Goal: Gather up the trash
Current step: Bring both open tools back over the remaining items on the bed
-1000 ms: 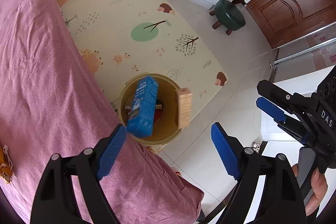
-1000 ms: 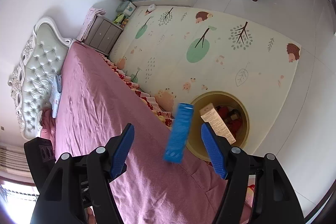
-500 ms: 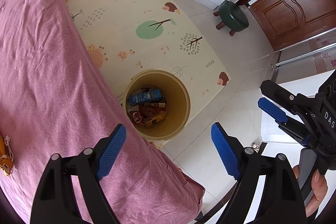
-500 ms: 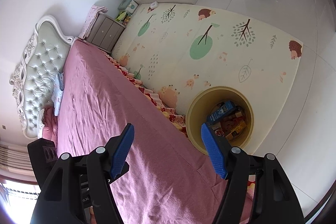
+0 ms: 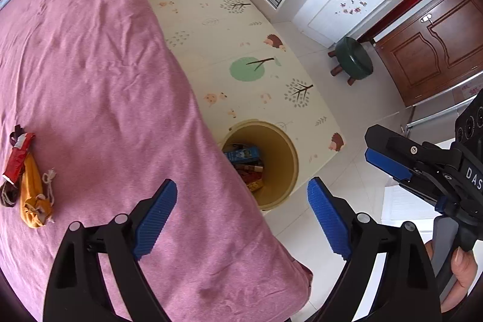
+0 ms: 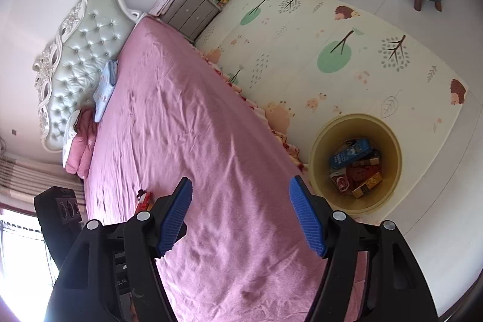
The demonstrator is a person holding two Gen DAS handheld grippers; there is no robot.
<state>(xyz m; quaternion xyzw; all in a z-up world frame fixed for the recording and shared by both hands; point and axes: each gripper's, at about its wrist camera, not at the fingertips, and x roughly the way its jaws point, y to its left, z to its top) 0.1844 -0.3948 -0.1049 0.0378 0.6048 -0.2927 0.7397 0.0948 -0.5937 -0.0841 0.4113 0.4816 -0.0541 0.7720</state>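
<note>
Trash stays in two places around the pink bed (image 5: 99, 86). Beside the bed's foot corner, on the floor, the yellow bin (image 6: 389, 198) holds a blue box (image 6: 350, 156) and other packets. On the bed, far to the left of the left gripper (image 5: 241, 219), lie a red wrapper (image 5: 18, 156) and an orange pouch (image 5: 33, 195). The left gripper's jaws are opening, with nothing between them. The right gripper (image 6: 244, 216) is spread and empty above the bed, the bin just to its right.
</note>
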